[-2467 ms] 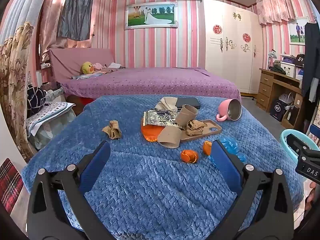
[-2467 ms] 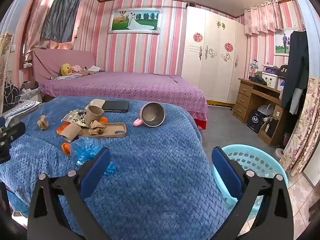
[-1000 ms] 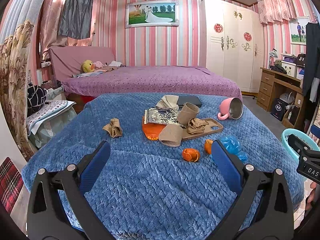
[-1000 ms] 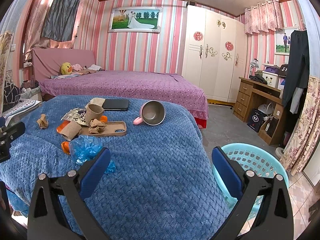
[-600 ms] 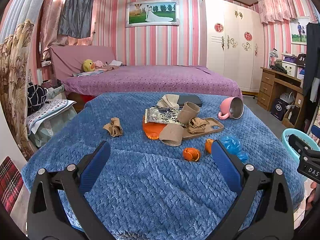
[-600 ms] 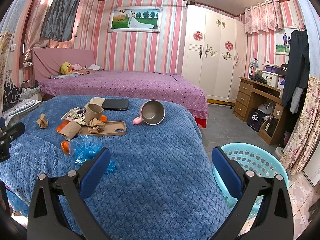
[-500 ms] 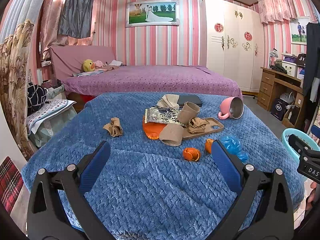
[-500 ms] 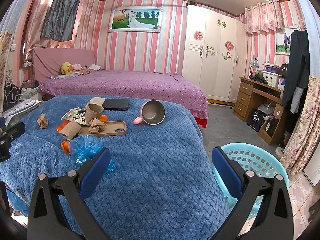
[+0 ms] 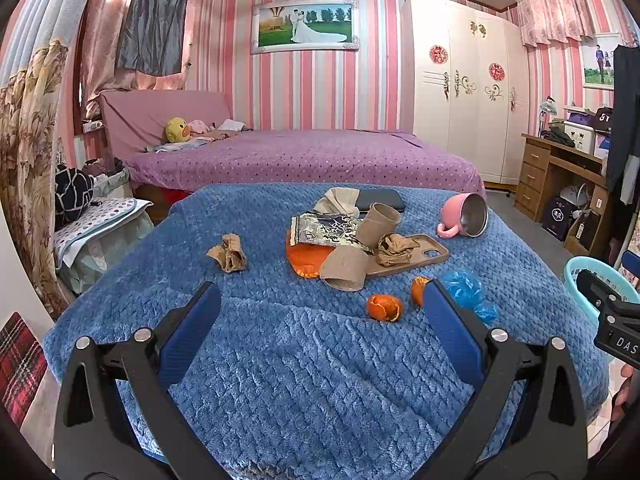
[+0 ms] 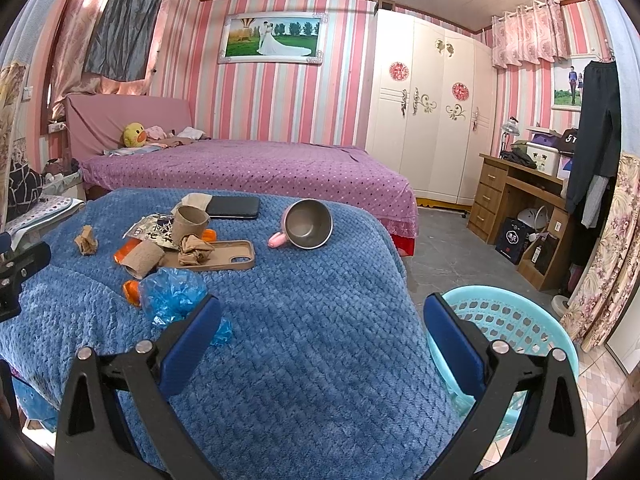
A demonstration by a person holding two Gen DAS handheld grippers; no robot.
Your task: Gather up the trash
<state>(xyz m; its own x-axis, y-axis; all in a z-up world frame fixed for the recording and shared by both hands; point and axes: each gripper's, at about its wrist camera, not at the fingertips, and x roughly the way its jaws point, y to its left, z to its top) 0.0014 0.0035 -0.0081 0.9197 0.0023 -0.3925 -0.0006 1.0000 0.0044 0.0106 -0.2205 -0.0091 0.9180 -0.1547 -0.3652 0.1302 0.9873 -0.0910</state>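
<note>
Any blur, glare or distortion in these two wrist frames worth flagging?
Left wrist view: sharp, strong fisheye bending of the striped wall, dark vignette corners, even indoor light. Right wrist view: equally sharp, the wardrobe bows outward, mild sheen inside the pink mug, no harsh shadows.

A thick blue quilted blanket [image 9: 304, 360], plush with a slight sheen, carries matt brown paper cups [image 9: 345, 268], a crinkled glossy blue plastic bag [image 10: 172, 292] and a pink mug [image 10: 306, 224] with a dull brushed-metal inside; the turquoise perforated plastic basket [image 10: 508, 320] looks smooth.
</note>
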